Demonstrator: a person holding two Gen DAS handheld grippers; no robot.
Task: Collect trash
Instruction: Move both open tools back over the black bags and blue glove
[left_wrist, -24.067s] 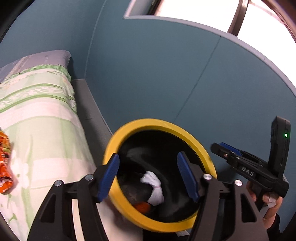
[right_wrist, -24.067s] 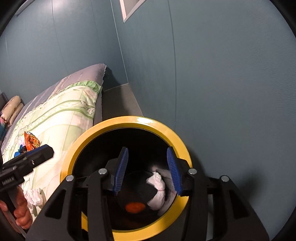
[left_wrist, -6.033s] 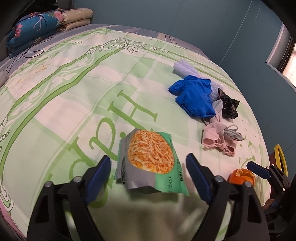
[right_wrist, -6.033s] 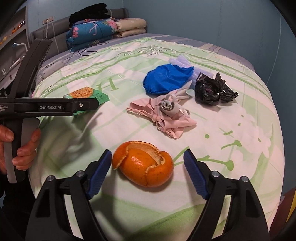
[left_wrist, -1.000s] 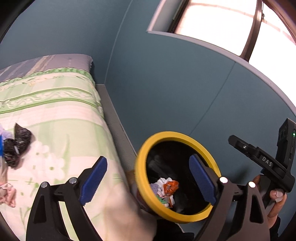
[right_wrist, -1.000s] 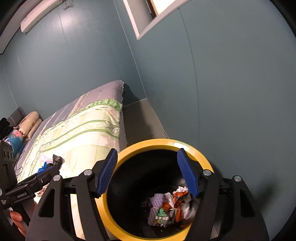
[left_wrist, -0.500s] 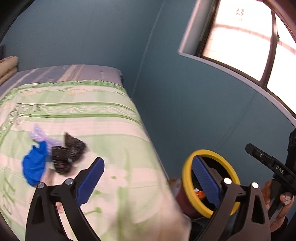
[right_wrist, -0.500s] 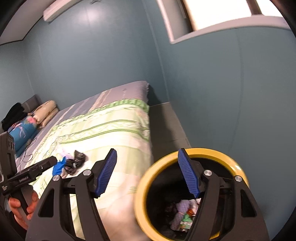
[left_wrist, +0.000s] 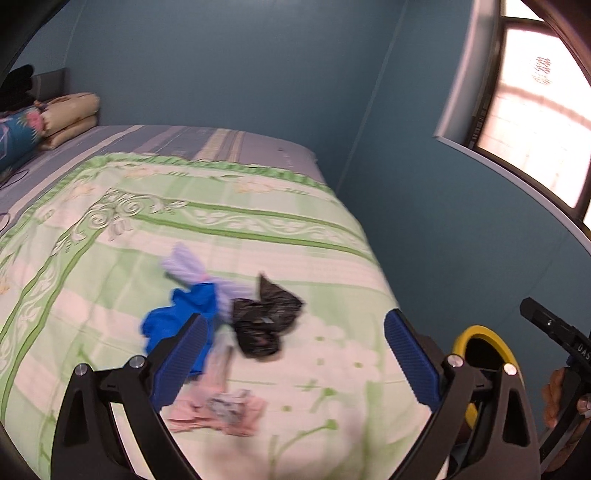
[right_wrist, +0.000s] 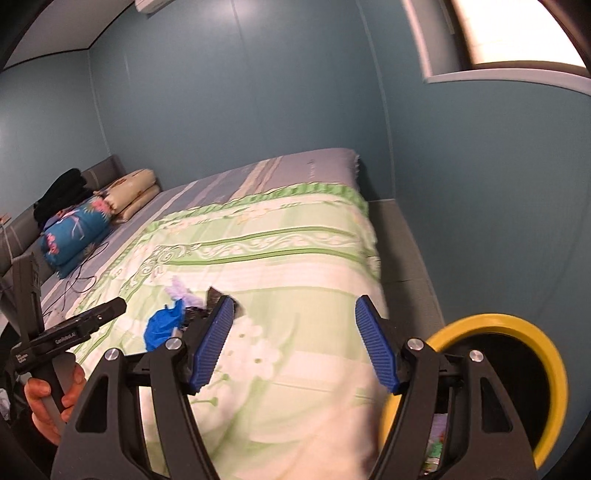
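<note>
Yellow-rimmed bin (right_wrist: 517, 325) has some trash in it; both my grippers (left_wrist: 295, 354) (right_wrist: 293, 341) empty, jaws apart. Blue bag (left_wrist: 177, 321), black bag (left_wrist: 266, 321), pink rag (left_wrist: 221, 410) left on bed (left_wrist: 258, 221).

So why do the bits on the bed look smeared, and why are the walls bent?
Left wrist view: the pink scrap and blue scrap on the bed are smeared by motion blur, the window is blown out, and the wall lines bow from the fisheye lens. Right wrist view: the yellow bin rim streaks, yet the right tool stays sharp.
</note>
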